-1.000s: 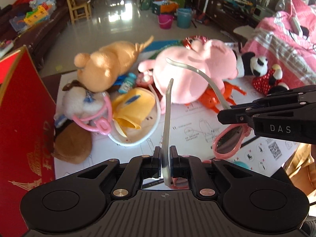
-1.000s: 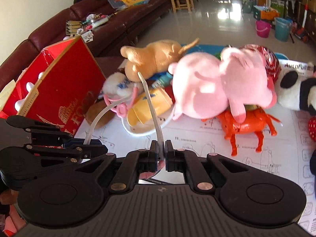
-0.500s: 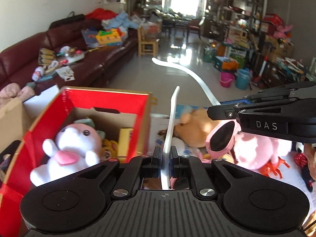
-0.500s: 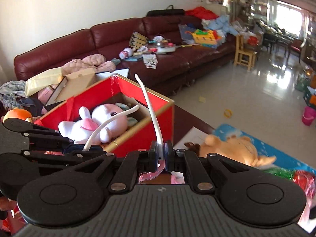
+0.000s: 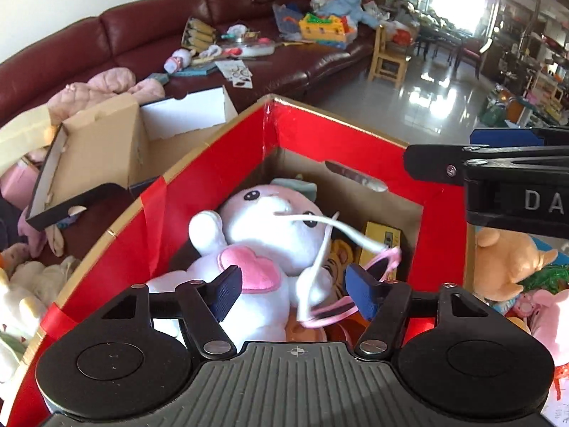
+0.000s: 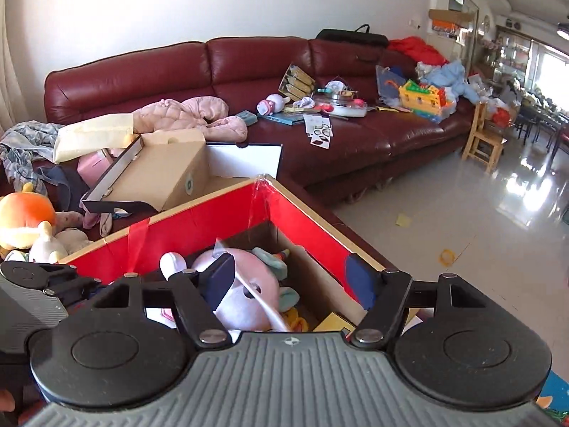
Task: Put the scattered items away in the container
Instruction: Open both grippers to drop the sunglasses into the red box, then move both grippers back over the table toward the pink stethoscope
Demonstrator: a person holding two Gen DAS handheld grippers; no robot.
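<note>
The red cardboard box (image 5: 355, 131) lies right below both grippers, with a white plush bunny (image 5: 270, 235) and other toys inside. Pink sunglasses (image 5: 330, 249) with white arms are blurred, falling loose over the bunny between the left gripper's (image 5: 293, 284) fingers. Its jaws are opening and touch nothing. In the left wrist view a right gripper finger (image 5: 444, 167) reaches in from the right above the box rim. The right gripper (image 6: 290, 277) hangs over the same box (image 6: 213, 220); its jaws are opening too, with only a white arm (image 6: 270, 311) of the sunglasses below them.
A brown cardboard box (image 5: 103, 149) with a loose lid stands just beyond the red box. Behind runs a dark red sofa (image 6: 249, 64) strewn with clothes and toys. Plush toys (image 5: 508, 263) lie on the table to the right. A wooden chair (image 6: 483, 138) stands on the tiled floor.
Both grippers carried the sunglasses from the toy pile on the table to above the red box. Both sets of jaws then went from shut to open, and the sunglasses dropped free.
</note>
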